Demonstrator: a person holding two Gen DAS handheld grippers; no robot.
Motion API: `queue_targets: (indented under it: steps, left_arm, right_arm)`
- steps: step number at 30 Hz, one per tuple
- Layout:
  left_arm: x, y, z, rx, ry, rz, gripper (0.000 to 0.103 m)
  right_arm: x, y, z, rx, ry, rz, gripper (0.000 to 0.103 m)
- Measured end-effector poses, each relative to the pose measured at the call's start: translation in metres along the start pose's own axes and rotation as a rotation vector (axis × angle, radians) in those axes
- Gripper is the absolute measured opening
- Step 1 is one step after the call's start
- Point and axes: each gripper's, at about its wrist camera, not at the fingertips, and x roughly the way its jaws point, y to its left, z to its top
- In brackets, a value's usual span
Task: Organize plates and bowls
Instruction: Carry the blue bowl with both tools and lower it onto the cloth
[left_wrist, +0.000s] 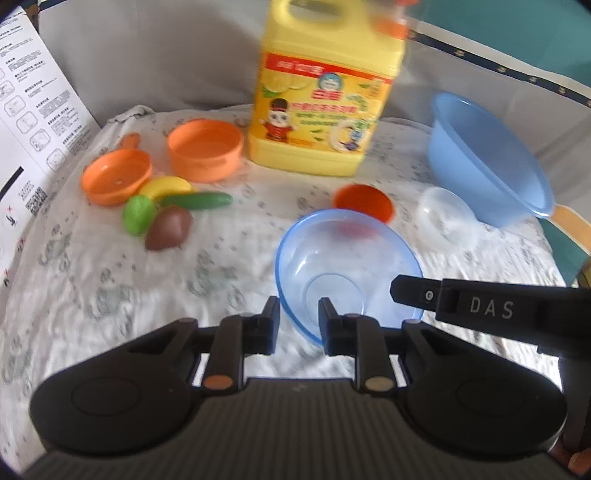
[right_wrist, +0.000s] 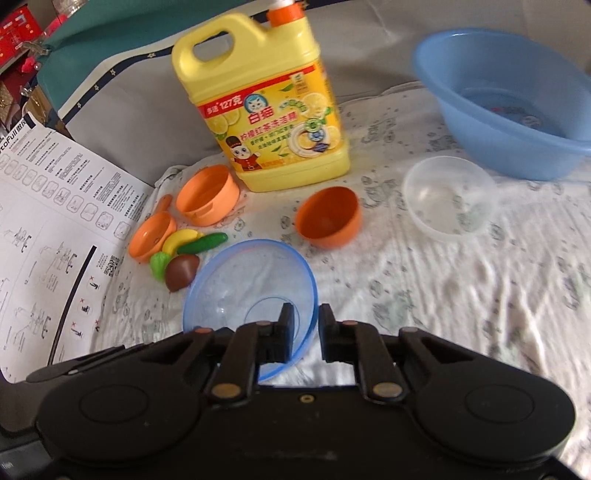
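Note:
A clear blue bowl (left_wrist: 347, 258) (right_wrist: 251, 280) is tilted over the patterned cloth, held by its rim from two sides. My left gripper (left_wrist: 298, 321) is shut on the near rim. My right gripper (right_wrist: 306, 332) is shut on the rim at the bowl's right side; one of its fingers (left_wrist: 406, 290) shows in the left wrist view. Behind the blue bowl lies a small orange bowl (left_wrist: 364, 201) (right_wrist: 327, 216). To its right stands a clear colourless bowl (left_wrist: 445, 218) (right_wrist: 448, 197).
A big blue basin (left_wrist: 484, 155) (right_wrist: 506, 99) sits at the back right and a yellow detergent jug (left_wrist: 321, 103) (right_wrist: 266, 110) at the back middle. To the left are an orange toy pot (left_wrist: 205, 147), an orange pan (left_wrist: 116, 177), toy fruit (left_wrist: 162, 214) and a printed sheet (left_wrist: 29, 110).

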Motion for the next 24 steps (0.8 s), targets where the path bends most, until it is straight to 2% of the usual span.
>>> queue_targets:
  steps: [12,24]
  left_arm:
    - [-0.049,-0.046,-0.054,0.081,0.033,-0.07,0.021]
    - [-0.072,-0.071,-0.106,0.119,0.089,-0.101,0.022]
  right_arm:
    - [-0.065,-0.041,-0.055,0.028,-0.012,-0.013,0.014]
    - [-0.098,-0.065,-0.11,0.039,0.014,-0.023,0.015]
